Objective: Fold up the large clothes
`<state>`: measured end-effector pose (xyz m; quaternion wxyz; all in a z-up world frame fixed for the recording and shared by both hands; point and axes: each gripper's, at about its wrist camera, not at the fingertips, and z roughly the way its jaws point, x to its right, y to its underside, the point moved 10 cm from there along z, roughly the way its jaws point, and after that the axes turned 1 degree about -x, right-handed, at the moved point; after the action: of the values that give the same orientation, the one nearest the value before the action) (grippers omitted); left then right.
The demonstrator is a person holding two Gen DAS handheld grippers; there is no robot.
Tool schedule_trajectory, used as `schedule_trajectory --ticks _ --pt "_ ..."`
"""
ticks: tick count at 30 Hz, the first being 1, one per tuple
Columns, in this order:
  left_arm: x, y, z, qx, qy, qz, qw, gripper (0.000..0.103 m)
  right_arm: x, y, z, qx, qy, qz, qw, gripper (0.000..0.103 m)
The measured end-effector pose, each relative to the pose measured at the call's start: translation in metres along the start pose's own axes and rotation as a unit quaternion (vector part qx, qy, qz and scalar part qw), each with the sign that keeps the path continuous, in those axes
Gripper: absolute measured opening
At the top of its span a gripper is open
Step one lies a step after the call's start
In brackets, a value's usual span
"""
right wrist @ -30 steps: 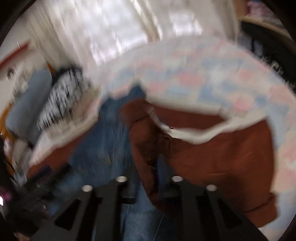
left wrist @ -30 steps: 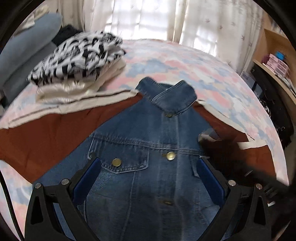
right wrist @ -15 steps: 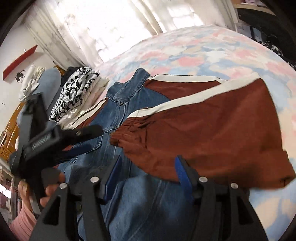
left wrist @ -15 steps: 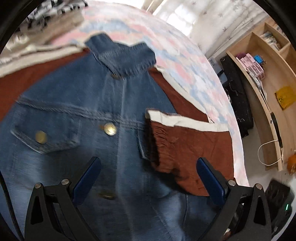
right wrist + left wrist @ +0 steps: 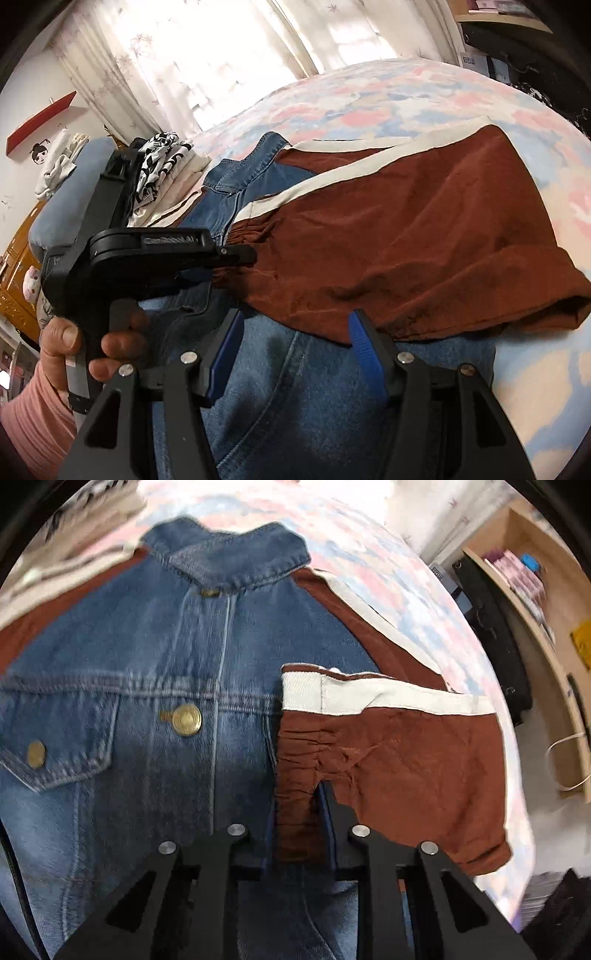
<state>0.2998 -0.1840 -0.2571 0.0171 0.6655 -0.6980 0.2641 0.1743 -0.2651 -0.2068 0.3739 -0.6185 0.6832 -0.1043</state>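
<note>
Jacket sleeve [image 5: 388, 760] (rust-brown) between closing left jaws; only right view shows right jaws agape, empty.

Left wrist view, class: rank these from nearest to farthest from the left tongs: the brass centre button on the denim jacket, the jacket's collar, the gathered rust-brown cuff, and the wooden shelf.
1. Gathered rust-brown cuff: between the closing left tongs.
2. Brass centre button: up and left, on the blue denim jacket.
3. Jacket collar: top of the jacket.
4. Wooden shelf: far right, beyond the bed.
</note>
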Motion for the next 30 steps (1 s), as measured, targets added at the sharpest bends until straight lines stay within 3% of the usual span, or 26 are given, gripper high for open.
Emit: schedule_trajectory --ticks 5,9,13,16,20,23,25,26,28,30 --pt "0.039 -0.025 -0.032 0.068 -0.034 0.086 0.9934 0.006 -0.001 -0.001 -0.001 0.01 -0.004 -0.003 1.0 0.059" --pt "0.066 -0.06 -0.082 0.16 -0.078 0.15 0.9725 0.006 -0.004 -0.006 -0.006 0.008 -0.017 0.0 1.0 0.059" --pt "0.054 -0.083 -0.13 0.21 -0.107 0.157 0.9589 0.006 -0.007 -0.021 -0.028 0.023 -0.028 -0.002 0.999 0.059" --pt "0.015 -0.095 -0.144 0.23 -0.15 0.141 0.9512 0.006 0.001 -0.034 -0.048 0.041 -0.019 -0.001 0.999 0.062" --pt "-0.063 -0.094 -0.125 0.19 -0.196 0.086 0.9581 0.007 0.028 -0.041 -0.058 0.045 0.012 0.013 0.999 0.065" --pt "-0.107 -0.077 -0.085 0.118 -0.208 0.068 0.9686 0.012 0.059 -0.04 -0.051 0.021 0.037 0.038 0.998 0.065" --pt "-0.127 -0.067 -0.066 0.084 -0.212 0.058 0.9719 0.033 0.075 -0.041 -0.042 0.001 0.04 0.056 0.998 0.065" --pt "-0.132 -0.067 -0.06 0.08 -0.205 0.051 0.9741 0.037 0.082 -0.043 -0.037 -0.008 0.041 0.066 0.997 0.065" --pt "-0.135 -0.066 -0.054 0.074 -0.174 0.028 0.9816 0.058 0.098 -0.05 -0.025 -0.027 0.038 0.09 0.995 0.065" --pt "-0.137 -0.068 -0.053 0.078 -0.153 0.006 0.9851 0.067 0.113 -0.058 -0.015 -0.037 0.033 0.116 0.992 0.065"
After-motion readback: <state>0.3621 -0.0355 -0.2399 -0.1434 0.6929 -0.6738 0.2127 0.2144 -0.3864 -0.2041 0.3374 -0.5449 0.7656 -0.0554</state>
